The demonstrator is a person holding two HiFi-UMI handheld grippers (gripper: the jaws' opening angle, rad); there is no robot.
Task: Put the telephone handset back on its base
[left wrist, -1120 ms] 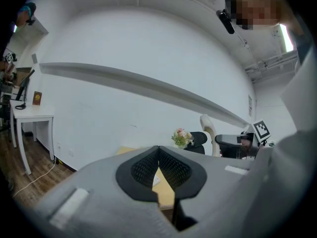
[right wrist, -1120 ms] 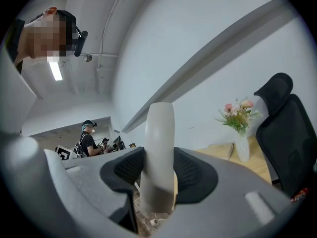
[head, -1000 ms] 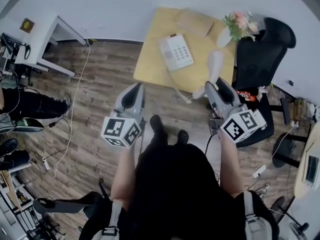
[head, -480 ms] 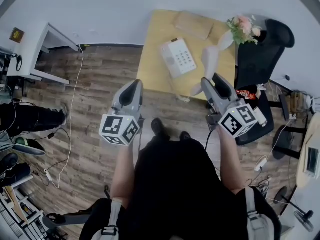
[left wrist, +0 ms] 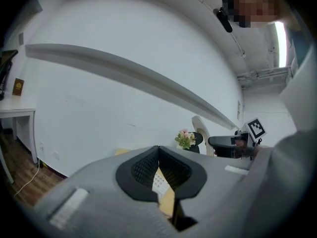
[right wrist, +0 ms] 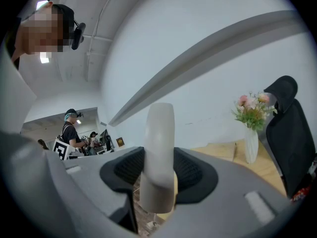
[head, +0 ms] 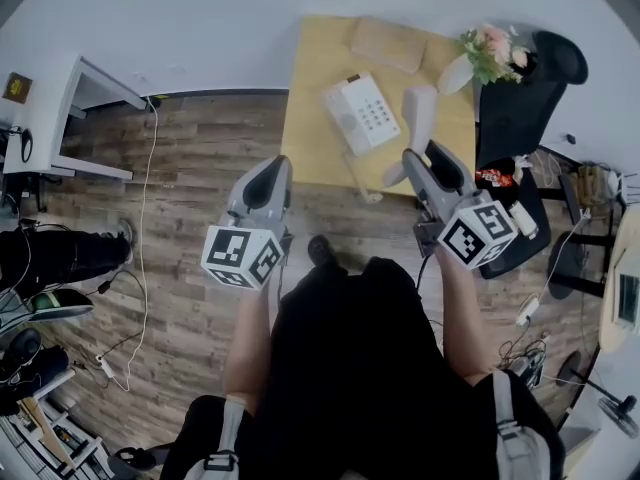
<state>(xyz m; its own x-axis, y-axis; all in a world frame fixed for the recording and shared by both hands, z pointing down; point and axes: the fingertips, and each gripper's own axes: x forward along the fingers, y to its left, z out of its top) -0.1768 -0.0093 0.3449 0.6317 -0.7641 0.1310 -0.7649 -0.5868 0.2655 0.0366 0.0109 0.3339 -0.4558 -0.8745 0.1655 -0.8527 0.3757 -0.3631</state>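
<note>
A white telephone base (head: 362,114) with a keypad lies on the small wooden table (head: 312,88); a sliver of it shows past the left jaws (left wrist: 158,181). My right gripper (head: 422,161) is shut on the white handset (head: 414,131), which stands upright between its pads (right wrist: 157,155) and hangs over the table's front right part, right of the base. A cord (head: 352,173) runs from the base off the table's front edge. My left gripper (head: 270,180) is shut and holds nothing, above the wooden floor left of the table.
A flat cardboard-coloured box (head: 389,44) lies at the table's back. A white vase of flowers (head: 478,52) stands at the back right corner. A black office chair (head: 525,103) is right of the table. A white desk (head: 55,118) stands far left. Other people (right wrist: 71,130) stand in the distance.
The table and phone have shifted closer and more central in the head view. The handset in my right gripper has risen further over the table, nearer the base. The left gripper stays shut.
</note>
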